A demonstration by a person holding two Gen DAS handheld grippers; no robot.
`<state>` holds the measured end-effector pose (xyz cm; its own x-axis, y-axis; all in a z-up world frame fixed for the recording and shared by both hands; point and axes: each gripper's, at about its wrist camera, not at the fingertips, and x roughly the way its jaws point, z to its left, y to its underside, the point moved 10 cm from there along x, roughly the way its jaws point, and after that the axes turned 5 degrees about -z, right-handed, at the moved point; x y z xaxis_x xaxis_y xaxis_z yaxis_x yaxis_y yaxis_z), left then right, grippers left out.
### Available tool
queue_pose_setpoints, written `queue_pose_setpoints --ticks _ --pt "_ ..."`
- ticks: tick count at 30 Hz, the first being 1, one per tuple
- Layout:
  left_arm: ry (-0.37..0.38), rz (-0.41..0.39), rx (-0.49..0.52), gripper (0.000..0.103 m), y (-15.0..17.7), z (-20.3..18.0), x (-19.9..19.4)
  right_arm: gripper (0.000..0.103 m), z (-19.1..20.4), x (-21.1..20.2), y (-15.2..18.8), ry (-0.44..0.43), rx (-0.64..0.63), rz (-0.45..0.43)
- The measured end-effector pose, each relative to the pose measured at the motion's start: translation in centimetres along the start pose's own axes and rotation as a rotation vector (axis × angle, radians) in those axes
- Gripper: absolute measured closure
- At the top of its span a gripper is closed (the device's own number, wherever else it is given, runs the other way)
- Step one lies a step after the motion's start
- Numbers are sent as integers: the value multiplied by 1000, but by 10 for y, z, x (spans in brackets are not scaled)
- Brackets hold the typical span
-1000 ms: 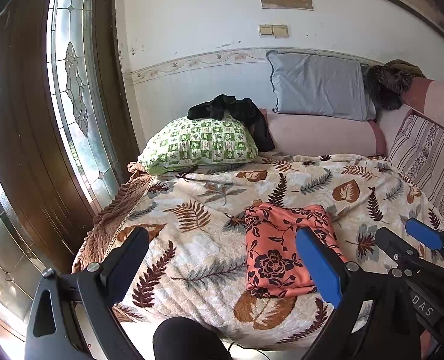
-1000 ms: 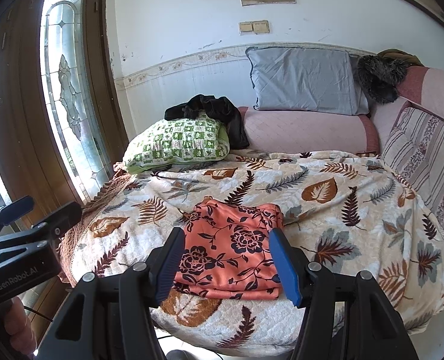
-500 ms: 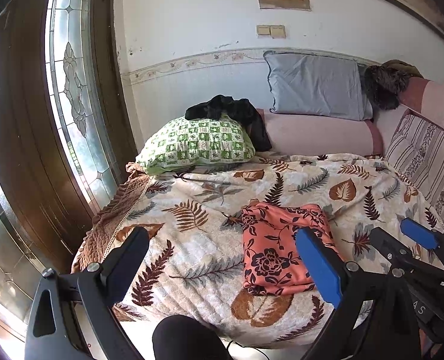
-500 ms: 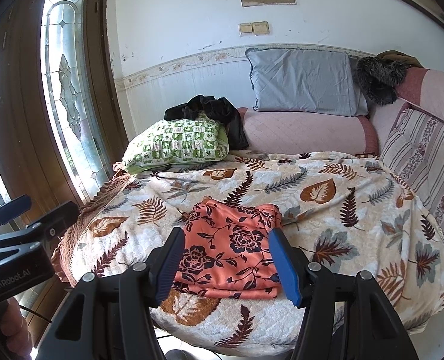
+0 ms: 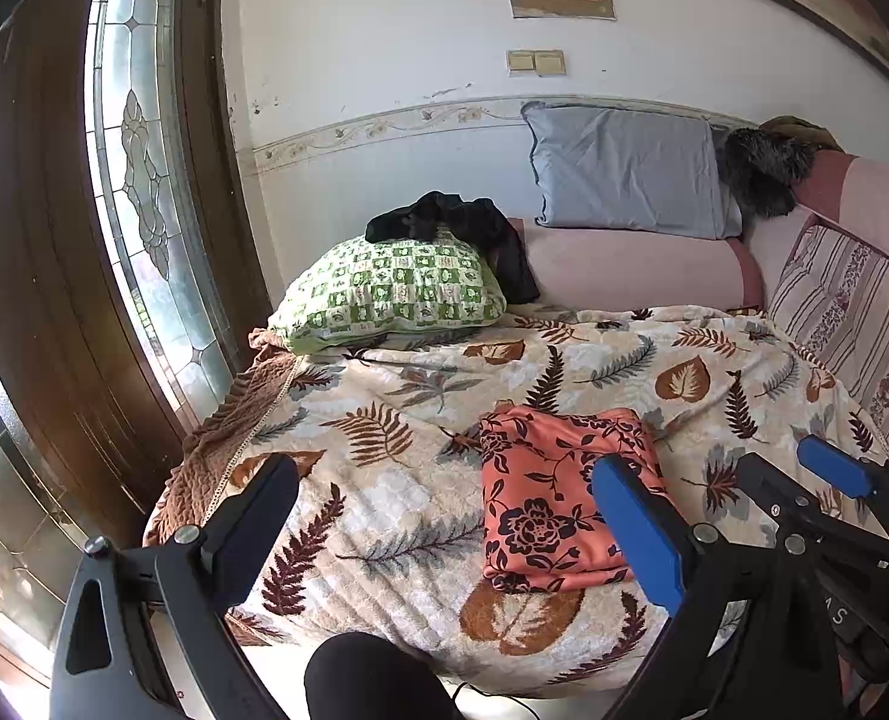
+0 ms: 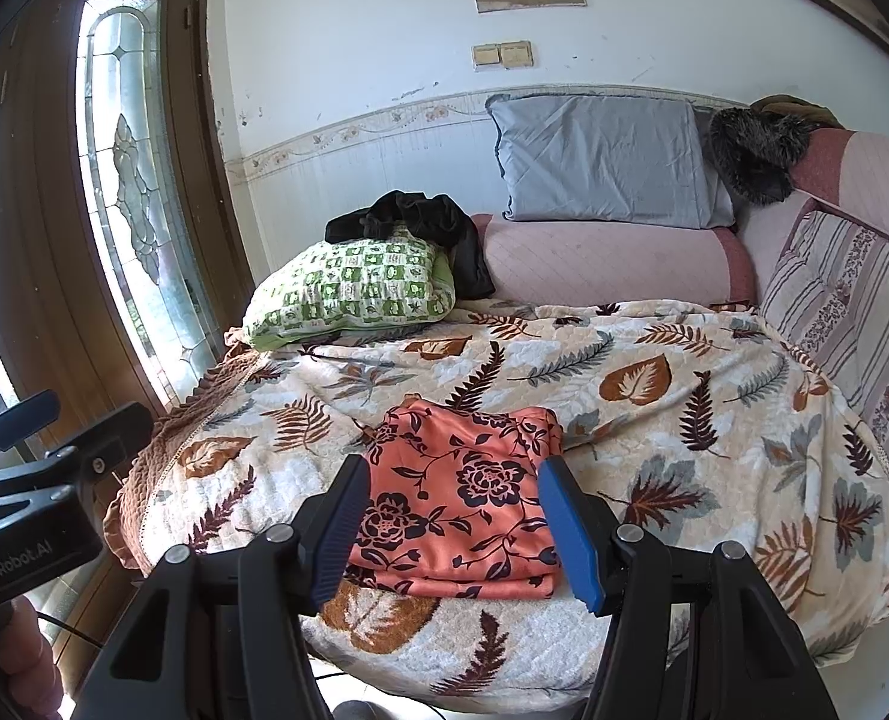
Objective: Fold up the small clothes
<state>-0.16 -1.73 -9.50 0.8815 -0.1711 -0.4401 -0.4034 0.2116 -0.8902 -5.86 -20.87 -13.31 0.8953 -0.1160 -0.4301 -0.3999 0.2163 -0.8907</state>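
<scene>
Across most of both views, a bed under a leaf-print blanket [image 6: 654, 420], pale with brown and grey fronds, reaching from 6 o'clock up to the centre. At 9 o'clock, a dark wooden door [image 5: 42, 252] with a tall leaded glass pane. Against the wall at 12 to 1 o'clock, a grey pillow [image 6: 606, 162] leaning above a pink bolster [image 6: 606, 264]. At 10 to 11 o'clock on the blanket, a green checked pillow [image 6: 354, 294] with a black garment [image 6: 420, 222] draped over its top. Near the front edge of the bed, folded flat into a neat rectangle, an orange floral cloth [image 6: 462, 498], lying on the blanket at 6 o'clock in the right wrist view and at 4 o'clock in the left. Above it, untouching, the right gripper [image 6: 453, 534], tongs apart and framing the cloth on both sides. Off toward 7 o'clock, the left gripper [image 5: 444, 534], tongs wide apart, holding nothing.
</scene>
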Motion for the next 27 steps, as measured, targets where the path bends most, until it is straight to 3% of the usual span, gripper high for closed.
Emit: queue_pose_setpoints --ticks 27 --pt "14 0 2 5 -15 -3 19 41 -4 27 -16 3 4 2"
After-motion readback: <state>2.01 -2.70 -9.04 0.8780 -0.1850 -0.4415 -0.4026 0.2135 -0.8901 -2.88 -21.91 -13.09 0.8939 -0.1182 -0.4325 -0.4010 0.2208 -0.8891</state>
